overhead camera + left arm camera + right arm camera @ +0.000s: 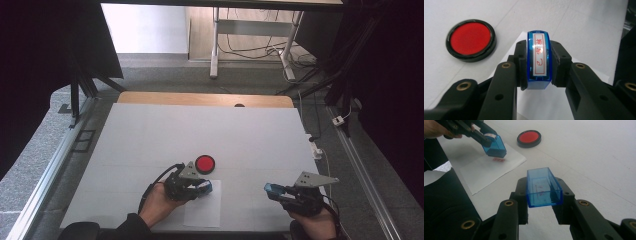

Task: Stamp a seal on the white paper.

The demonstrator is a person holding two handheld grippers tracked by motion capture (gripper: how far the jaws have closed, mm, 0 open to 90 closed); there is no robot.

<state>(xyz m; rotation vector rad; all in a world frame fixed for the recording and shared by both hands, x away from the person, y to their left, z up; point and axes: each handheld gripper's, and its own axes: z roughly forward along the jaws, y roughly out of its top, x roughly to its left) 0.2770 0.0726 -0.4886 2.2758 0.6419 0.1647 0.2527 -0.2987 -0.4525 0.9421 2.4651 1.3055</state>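
Note:
My left gripper (538, 68) is shut on a blue stamp (538, 57) whose white label bears red characters. In the high view this left gripper (203, 188) holds the stamp (207, 187) over the top of a white paper sheet (202, 212). The right gripper view shows the stamp (495, 146) tilted just above a red printed mark (499, 159) on the paper (486, 170). A round red ink pad (205, 163) in a black rim lies just beyond. My right gripper (541, 195) is shut on a clear blue cap (543, 187), held above the table at the front right (272, 189).
The white table top (200, 130) stretches away behind the ink pad (470, 40), with a wooden strip along its far edge. Metal rails run down both sides. A desk frame and cables stand on the floor beyond.

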